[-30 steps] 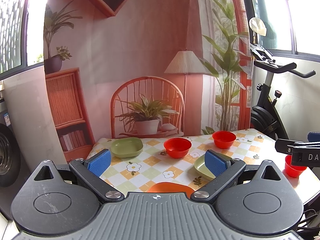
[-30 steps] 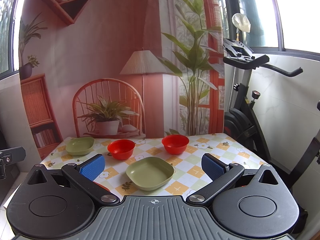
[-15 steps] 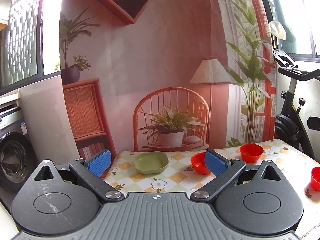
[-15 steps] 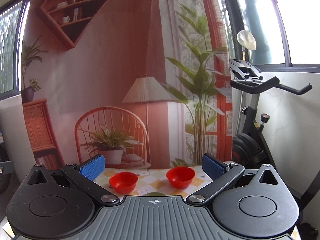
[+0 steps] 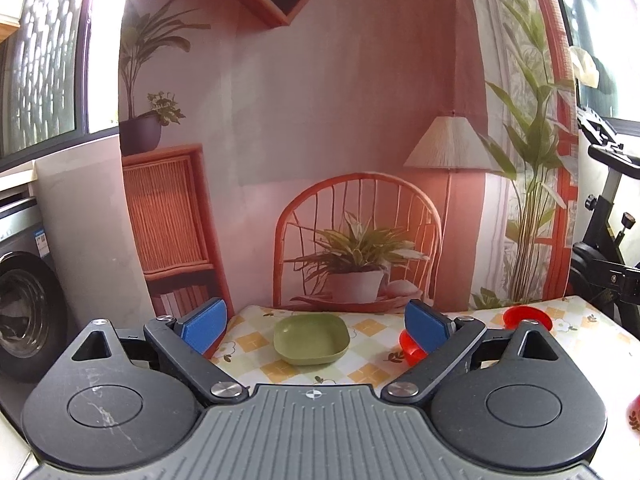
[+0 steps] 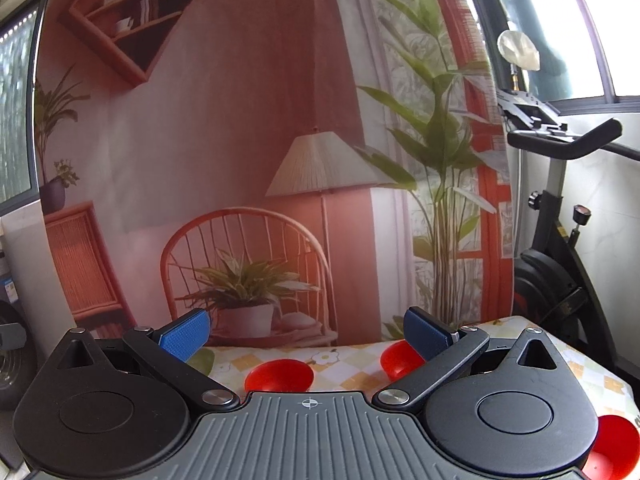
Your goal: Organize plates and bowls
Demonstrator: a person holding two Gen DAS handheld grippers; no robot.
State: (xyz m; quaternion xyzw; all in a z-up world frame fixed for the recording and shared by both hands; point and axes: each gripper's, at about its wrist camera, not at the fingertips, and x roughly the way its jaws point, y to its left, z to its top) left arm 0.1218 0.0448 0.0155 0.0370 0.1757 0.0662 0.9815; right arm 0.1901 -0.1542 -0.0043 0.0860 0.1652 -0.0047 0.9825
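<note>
A green square dish (image 5: 311, 339) lies on the checked tablecloth (image 5: 256, 342), straight ahead of my left gripper (image 5: 314, 324), which is open and holds nothing. Two red bowls (image 5: 410, 344) (image 5: 527, 317) sit to its right, one partly hidden by the right finger. In the right wrist view, my right gripper (image 6: 308, 336) is open and empty, raised above the table. Below it are two red bowls (image 6: 279, 375) (image 6: 398, 358), a third red bowl (image 6: 610, 446) at the lower right, and a sliver of the green dish (image 6: 200, 360) behind the left finger.
A printed backdrop (image 5: 360, 120) hangs at the table's far edge. An exercise bike (image 6: 560, 240) stands right of the table. A washing machine (image 5: 24, 300) is on the left. The other gripper's black body (image 5: 616, 280) shows at the right of the left wrist view.
Both grippers have tilted upward and shifted: less tabletop shows. The left view now centres on the green dish. The near green dish and orange plate have dropped out of sight.
</note>
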